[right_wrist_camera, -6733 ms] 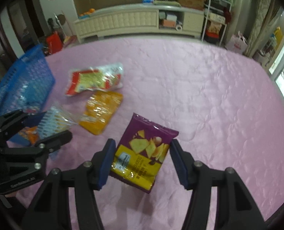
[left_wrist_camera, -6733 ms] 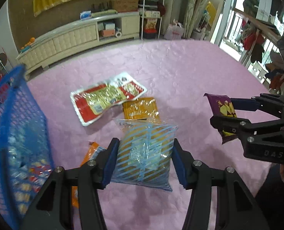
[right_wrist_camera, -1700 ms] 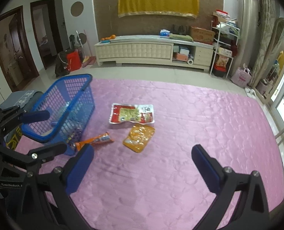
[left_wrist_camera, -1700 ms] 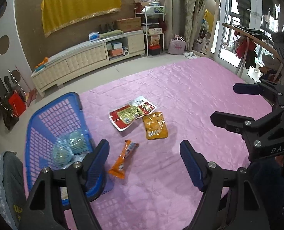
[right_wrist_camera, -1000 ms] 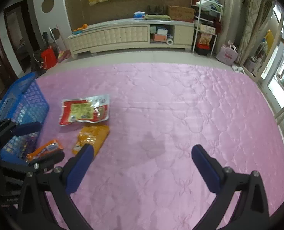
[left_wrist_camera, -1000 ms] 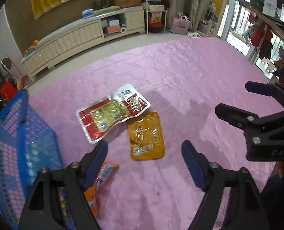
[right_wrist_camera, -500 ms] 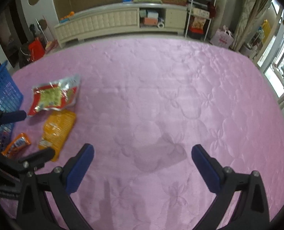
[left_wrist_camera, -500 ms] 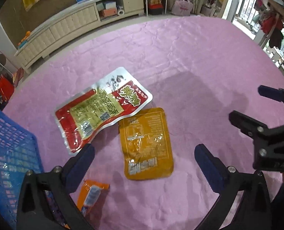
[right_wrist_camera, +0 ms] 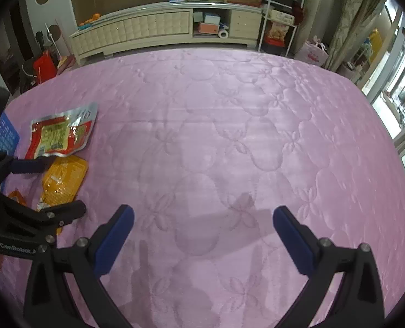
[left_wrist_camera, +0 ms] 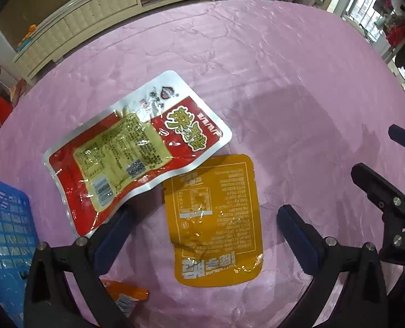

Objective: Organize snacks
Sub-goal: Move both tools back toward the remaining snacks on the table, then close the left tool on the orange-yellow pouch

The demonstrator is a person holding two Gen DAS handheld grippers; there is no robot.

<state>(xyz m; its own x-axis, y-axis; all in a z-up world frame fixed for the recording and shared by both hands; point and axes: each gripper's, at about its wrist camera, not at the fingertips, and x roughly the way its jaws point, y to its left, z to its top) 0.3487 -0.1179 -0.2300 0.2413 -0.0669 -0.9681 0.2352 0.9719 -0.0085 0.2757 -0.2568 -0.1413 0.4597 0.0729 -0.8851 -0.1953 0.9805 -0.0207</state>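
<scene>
Snacks are being gathered off the pink quilted bed (right_wrist_camera: 229, 142): the flat orange foil pouch (left_wrist_camera: 216, 218) lies between the wide-spread jaws of the left claw (left_wrist_camera: 202, 229), which have just been opening to straddle it, one corner tucked under the red-and-white printed packet (left_wrist_camera: 136, 147). The right claw (right_wrist_camera: 202, 229) is held wide and empty over bare quilt, probably kept clear, while the blue plastic mesh basket (left_wrist_camera: 2, 235) waits at the left edge.

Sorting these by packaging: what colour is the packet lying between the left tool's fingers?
Mustard yellow-orange packet with white print, clearest in the left wrist view.
</scene>
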